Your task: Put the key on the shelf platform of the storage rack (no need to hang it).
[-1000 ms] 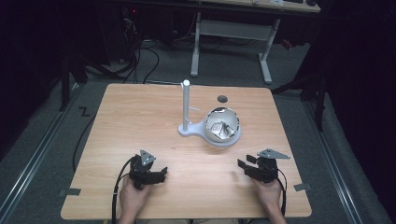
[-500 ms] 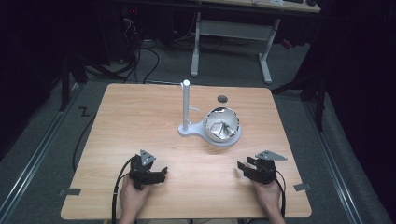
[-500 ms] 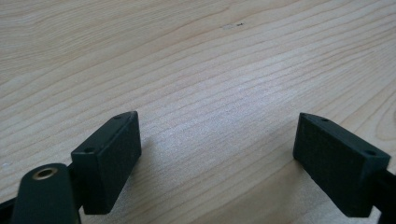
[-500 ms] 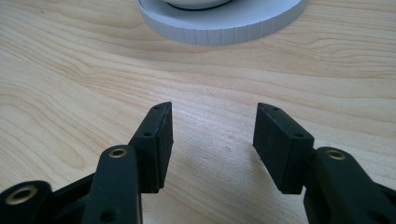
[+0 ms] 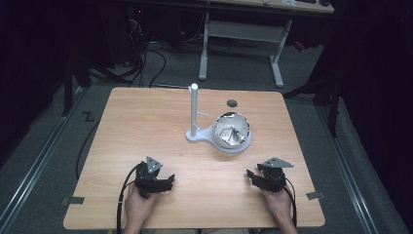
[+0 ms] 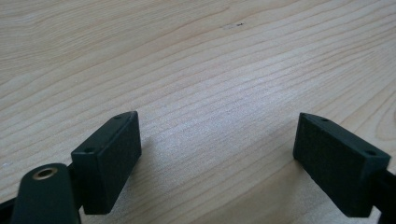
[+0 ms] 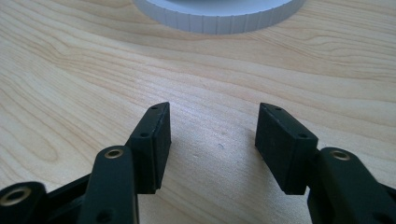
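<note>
A white stand with an upright post and a round ribbed base holds a shiny metal bowl at the table's middle. Its ribbed white rim shows at the top of the right gripper view. My left gripper rests low on the wood near the front left, jaws wide apart around bare table. My right gripper sits near the front right, open with nothing between its pads. Both point inward toward the table's middle.
The wooden table has a small dark hole near its far edge. A white-legged desk and cables stand on the floor behind. Tape marks lie on the floor at both front corners.
The right gripper has shifted slightly left and down toward the front edge. The left gripper has not moved.
</note>
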`<control>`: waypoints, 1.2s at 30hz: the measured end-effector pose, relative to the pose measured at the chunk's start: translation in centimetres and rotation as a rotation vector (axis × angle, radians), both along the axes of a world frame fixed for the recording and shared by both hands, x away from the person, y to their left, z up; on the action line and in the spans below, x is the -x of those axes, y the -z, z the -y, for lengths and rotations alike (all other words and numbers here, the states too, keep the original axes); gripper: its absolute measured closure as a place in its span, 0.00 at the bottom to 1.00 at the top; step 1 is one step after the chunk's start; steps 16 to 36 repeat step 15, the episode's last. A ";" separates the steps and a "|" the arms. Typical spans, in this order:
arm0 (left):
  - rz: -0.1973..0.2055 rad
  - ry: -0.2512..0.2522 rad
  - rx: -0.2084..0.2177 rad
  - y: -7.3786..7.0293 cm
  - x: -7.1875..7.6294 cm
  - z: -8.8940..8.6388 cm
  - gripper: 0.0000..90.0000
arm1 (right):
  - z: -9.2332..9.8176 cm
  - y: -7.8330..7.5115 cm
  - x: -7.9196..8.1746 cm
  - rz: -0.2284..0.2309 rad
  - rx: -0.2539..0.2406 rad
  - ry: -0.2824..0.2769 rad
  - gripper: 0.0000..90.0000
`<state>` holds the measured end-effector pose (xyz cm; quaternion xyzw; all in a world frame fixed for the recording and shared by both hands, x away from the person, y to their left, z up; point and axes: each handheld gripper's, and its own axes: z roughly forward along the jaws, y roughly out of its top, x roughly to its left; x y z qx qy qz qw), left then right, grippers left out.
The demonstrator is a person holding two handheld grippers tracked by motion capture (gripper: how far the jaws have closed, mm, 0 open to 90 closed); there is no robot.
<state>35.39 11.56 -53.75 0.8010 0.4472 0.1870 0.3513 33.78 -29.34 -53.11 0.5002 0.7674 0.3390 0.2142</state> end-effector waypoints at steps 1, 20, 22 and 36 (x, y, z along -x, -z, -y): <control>0.000 0.000 0.000 0.0 0.0 0.0 0.17 | -0.1 0.0 0.0 0.003 0.010 -0.005 0.50; 0.000 -0.001 0.000 0.0 0.0 0.0 0.17 | -0.3 0.0 0.0 0.006 0.030 -0.020 0.48; 0.000 -0.001 0.000 0.0 0.0 0.0 0.17 | -0.3 0.0 0.0 0.006 0.030 -0.020 0.48; 0.000 -0.001 0.000 0.0 0.0 0.0 0.17 | -0.3 0.0 0.0 0.006 0.030 -0.020 0.48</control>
